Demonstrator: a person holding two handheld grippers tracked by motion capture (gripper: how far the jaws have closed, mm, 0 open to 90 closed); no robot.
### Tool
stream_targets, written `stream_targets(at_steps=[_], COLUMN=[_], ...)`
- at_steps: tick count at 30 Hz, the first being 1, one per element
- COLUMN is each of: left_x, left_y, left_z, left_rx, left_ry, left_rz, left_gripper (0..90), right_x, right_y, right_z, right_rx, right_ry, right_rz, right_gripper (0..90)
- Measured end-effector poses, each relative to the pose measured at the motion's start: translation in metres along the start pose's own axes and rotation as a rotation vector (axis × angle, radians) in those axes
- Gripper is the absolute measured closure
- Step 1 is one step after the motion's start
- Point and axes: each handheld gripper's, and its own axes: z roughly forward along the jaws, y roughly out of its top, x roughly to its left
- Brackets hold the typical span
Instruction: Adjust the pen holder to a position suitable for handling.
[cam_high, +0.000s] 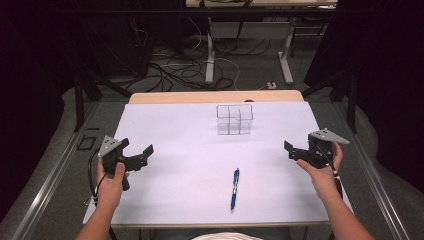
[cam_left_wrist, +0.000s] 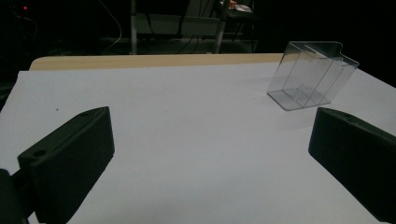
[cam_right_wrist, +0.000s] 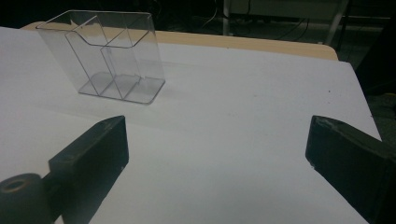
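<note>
Now both grippers hover over the white table (cam_high: 175, 195) with jaws spread wide and nothing between them: the left gripper (cam_high: 136, 152) near the left edge, the right gripper (cam_high: 291, 151) near the right. Between them, toward the near edge, lies a blue pen (cam_high: 234, 188). A clear holder (cam_high: 234, 119) stands upright farther back.

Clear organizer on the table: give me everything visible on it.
The clear organizer looks like transparent plastic, box-shaped, with thin inner walls that split it into compartments; the right gripper view shows a lower, stepped front section and taller rear ones. It stands upright on its flat base on the white table top, toward the far edge and about mid-width. All compartments look empty. Nothing touches it but the table; the blue pen lies well nearer the person, and both sets of tongs are off to the sides.
</note>
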Motion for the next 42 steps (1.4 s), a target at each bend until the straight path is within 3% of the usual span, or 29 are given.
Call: stream_targets(at_steps=[4,11,17,23,27,42], left_x=[0.000,0.000,-0.001,-0.001,0.000,0.000], left_y=[0.000,-0.001,-0.003,-0.004,-0.006,-0.007], left_z=[0.000,0.001,0.003,0.004,0.005,0.006], left_rx=[0.003,0.011,0.022,0.030,0.041,0.053], left_ry=[0.005,0.002,0.006,0.018,0.032,0.040], left_rz=[-0.002,0.005,0.010,0.018,0.024,0.043], left_gripper=[0.2,0.1,0.2,0.2,0.2,0.6], right_x=[0.005,0.010,0.015,0.022,0.026,0.025], right_y=[0.006,0.022,0.034,0.053,0.063,0.089], right_z=[0.003,0.010,0.015,0.025,0.029,0.044], right_rx=[-0.001,-0.007,-0.015,-0.005,-0.020,0.047], right_ry=[0.010,0.017,0.041,0.094,0.082,0.092], right_rz=[-0.032,-0.032,-0.067,-0.084,-0.101,-0.117], right_gripper=[14.4,20.4,24.6,32.4,34.9,39.2])
